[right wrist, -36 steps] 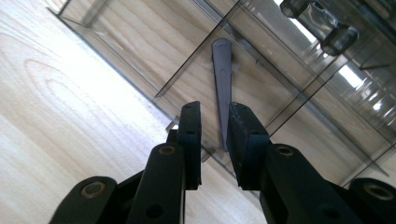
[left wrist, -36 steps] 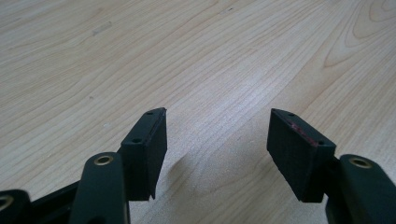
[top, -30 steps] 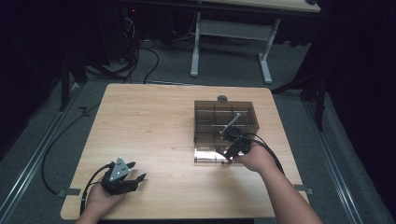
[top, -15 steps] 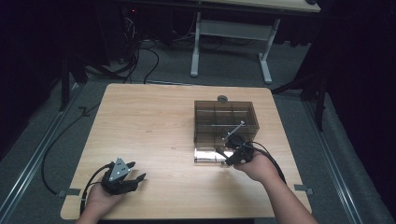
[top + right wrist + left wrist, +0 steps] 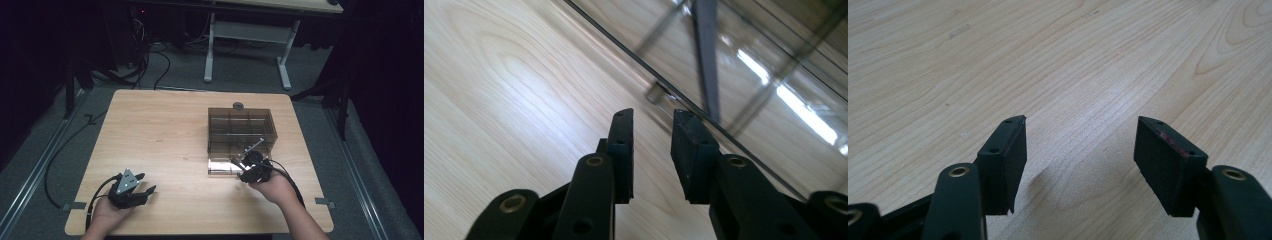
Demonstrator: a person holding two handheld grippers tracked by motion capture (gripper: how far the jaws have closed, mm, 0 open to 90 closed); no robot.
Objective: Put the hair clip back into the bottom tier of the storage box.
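A smoky see-through box [image 5: 241,131] with several compartments stands right of the table's middle. My right gripper [image 5: 244,169] sits at the box's near right corner and points at its front. In the right gripper view the gripper [image 5: 652,131] shows a narrow gap with nothing in it; its jaws have just been opening. Just beyond its tips are the box's lower edge and a small clear tab [image 5: 656,93]. A thin grey bar [image 5: 254,145] leans by the box's front. My left gripper [image 5: 142,187] rests open on the bare wood at the front left, and its own view shows the gripper [image 5: 1080,142] with nothing between the jaws.
A small round dark knob [image 5: 238,105] lies on the wooden table [image 5: 155,135] just behind the box. Cables trail from both grippers over the near edge. A desk frame [image 5: 247,37] stands on the floor beyond the table.
My right hand has drawn a little toward the table's near edge along the box front. The left hand and gripper have stayed put.
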